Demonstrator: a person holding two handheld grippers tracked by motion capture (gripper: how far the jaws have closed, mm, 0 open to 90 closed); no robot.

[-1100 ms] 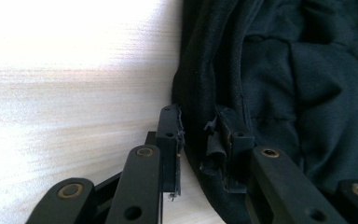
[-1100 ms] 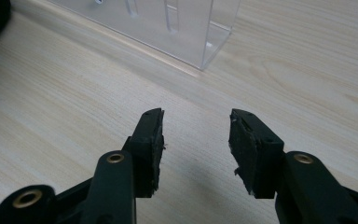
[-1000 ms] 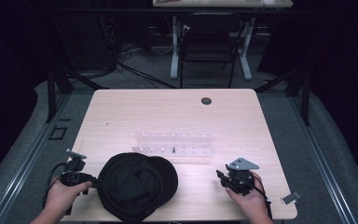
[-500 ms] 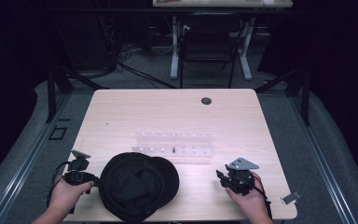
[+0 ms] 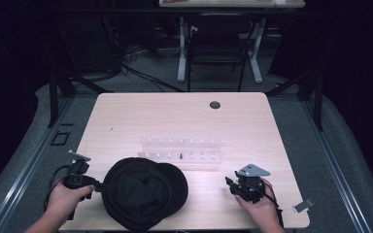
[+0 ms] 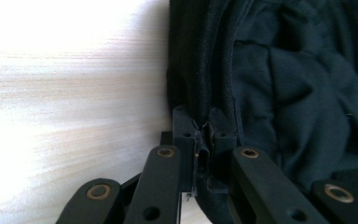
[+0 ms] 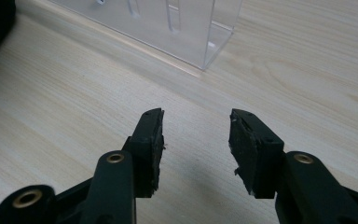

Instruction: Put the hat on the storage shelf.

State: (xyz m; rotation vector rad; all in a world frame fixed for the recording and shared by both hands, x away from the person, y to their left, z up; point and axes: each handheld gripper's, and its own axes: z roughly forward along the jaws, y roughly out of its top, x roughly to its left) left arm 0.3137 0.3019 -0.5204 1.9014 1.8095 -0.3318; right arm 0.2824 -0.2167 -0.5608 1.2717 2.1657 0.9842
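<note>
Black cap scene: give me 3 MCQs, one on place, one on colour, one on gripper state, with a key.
1. Where does the black cap lie on the table?
A. far edge
B. near edge, left of middle
C. far right corner

2. What colour is the rack beyond the cap?
A. clear
B. red
C. black

3. How do the grippers stand?
A. both open
B. left gripper shut on the cap's rim, right gripper open
C. right gripper shut on the rack

Key: B, in the high view the cap sits by the person's hands; A, wood shows through the rack; B, the left gripper view shows fabric pinched, and those jaws have just been closing; the right jaws stand apart over bare wood.
</note>
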